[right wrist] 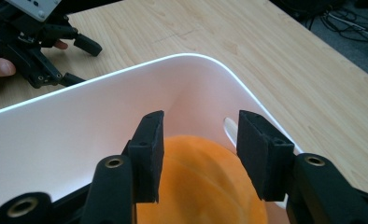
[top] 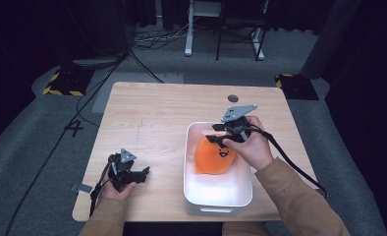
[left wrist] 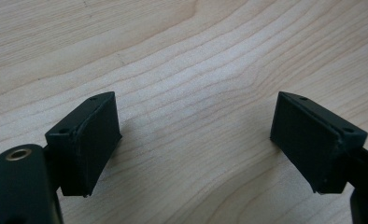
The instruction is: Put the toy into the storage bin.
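An orange plush toy [top: 215, 156] with a small face lies inside a white plastic bin [top: 218, 204] on the right half of the wooden table [top: 157, 113]. My right gripper [top: 216, 133] hovers over the toy's far end. In the right gripper view its jaws stand apart, the right gripper [right wrist: 201, 119] open, with the orange toy [right wrist: 201, 186] just beneath them and the bin wall [right wrist: 102, 84] behind. My left gripper [top: 145, 173] rests low at the table's front left, open. The left gripper view has the left gripper [left wrist: 194, 105] over bare wood.
The bin sits near the table's right front edge. A round grey cap [top: 233, 98] lies flush in the table's far side. Beyond the table are cables [top: 152, 37] and stand bases on grey carpet. The left gripper [right wrist: 84, 63] appears past the bin.
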The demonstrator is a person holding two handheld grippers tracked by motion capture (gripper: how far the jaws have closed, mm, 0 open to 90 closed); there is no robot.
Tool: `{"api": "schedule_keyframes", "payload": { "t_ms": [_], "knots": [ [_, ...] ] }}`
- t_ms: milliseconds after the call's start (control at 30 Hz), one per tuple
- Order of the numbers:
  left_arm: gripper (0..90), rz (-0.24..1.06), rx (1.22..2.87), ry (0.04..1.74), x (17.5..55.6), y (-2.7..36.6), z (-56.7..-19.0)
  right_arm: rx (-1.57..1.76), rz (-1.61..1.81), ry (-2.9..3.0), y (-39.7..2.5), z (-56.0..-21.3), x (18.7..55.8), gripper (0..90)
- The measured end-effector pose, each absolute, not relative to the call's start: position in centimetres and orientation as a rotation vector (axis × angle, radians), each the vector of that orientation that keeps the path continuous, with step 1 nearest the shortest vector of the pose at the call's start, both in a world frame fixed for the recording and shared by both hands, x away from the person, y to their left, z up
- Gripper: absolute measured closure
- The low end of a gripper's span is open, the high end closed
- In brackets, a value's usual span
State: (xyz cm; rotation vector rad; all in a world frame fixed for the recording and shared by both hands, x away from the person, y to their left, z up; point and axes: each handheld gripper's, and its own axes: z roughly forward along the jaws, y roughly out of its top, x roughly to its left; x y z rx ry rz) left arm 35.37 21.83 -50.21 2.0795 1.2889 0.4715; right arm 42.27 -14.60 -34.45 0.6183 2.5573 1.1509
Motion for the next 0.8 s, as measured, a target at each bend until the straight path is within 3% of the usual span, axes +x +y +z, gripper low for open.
{"api": "schedule_keyframes", "payload": {
  "t_ms": [800],
  "knots": [
    [14.8,0.467,2.078,1.283,35.8,21.8,-50.2,0.771,1.144,2.352,-22.9,-31.2,40.8,44.3]
  ]
}}
